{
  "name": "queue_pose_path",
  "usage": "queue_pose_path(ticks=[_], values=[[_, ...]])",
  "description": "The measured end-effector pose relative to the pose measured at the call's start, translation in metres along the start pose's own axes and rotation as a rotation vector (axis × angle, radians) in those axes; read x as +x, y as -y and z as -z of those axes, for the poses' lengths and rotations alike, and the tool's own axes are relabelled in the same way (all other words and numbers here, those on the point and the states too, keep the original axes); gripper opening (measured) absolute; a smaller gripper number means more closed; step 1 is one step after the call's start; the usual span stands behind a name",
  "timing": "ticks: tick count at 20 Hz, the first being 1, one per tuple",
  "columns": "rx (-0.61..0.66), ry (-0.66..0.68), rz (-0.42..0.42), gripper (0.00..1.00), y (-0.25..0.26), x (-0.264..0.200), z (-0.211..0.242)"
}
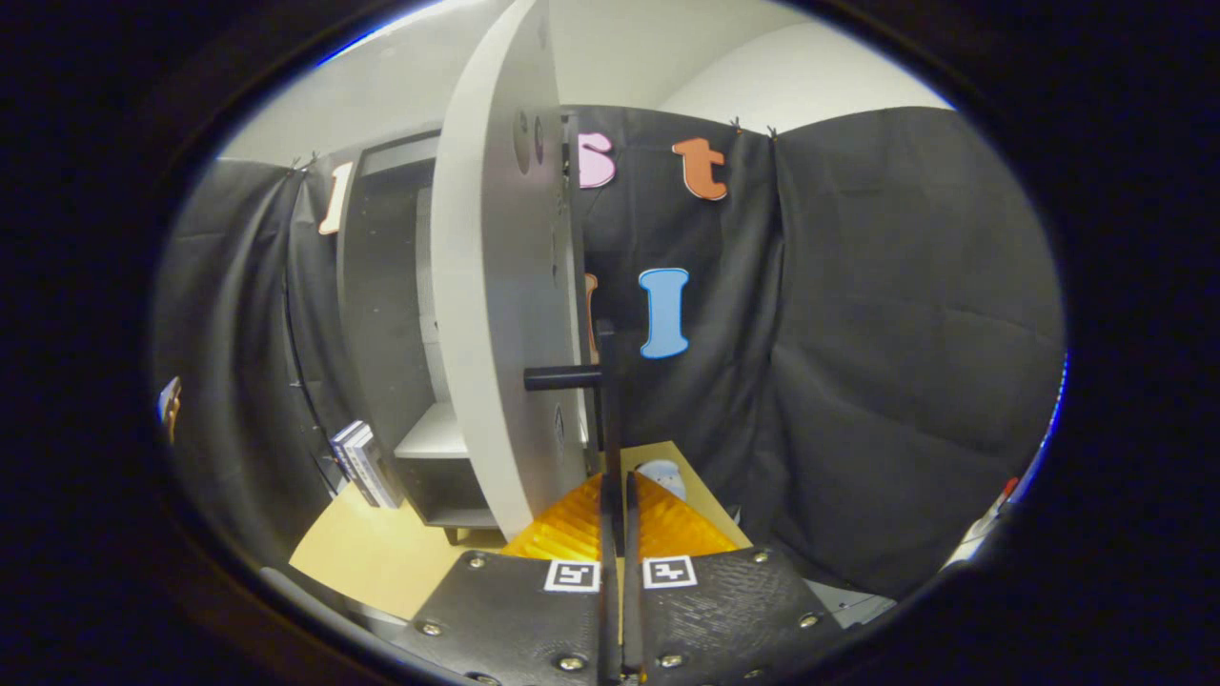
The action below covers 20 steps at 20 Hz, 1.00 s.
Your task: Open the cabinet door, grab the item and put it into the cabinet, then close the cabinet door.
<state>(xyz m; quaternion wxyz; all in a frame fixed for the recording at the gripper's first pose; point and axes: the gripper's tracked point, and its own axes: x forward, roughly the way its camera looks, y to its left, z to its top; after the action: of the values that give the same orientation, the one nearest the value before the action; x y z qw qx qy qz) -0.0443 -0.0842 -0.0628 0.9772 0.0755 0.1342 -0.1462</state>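
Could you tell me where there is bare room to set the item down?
Bare tabletop lies below the books, left of the hand-held gripper, which is shut on the door handle. The cabinet shelf looks free. Around the open door it is crowded.

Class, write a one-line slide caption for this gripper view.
Gripper shut on the slim black door handle, the white cabinet door swung open beside the grey cabinet.

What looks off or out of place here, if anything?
Nothing stands out. The cabinet door stands ajar with the tongs shut on its dark handle. Books lean against the cabinet on the table, tidy enough. No spills or damage visible.
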Motion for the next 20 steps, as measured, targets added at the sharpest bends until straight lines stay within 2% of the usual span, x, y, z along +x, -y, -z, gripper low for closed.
queue_pose_path(ticks=[7, 9, 13, 15, 17, 20], values=[[-0.047, 0.08, 0.211, 0.02, 0.038, -0.034, -0.006], [-0.056, 0.105, 0.221, 0.03, 0.028, -0.045, -0.005], [-0.095, 0.119, 0.13, 0.02, -0.016, -0.054, -0.002], [-0.117, 0.099, 0.072, 0.03, -0.048, -0.041, 0.011], [-0.104, 0.058, -0.011, 0.02, -0.081, -0.032, 0.031], [-0.111, -0.034, -0.089, 0.01, -0.107, -0.014, 0.073]])
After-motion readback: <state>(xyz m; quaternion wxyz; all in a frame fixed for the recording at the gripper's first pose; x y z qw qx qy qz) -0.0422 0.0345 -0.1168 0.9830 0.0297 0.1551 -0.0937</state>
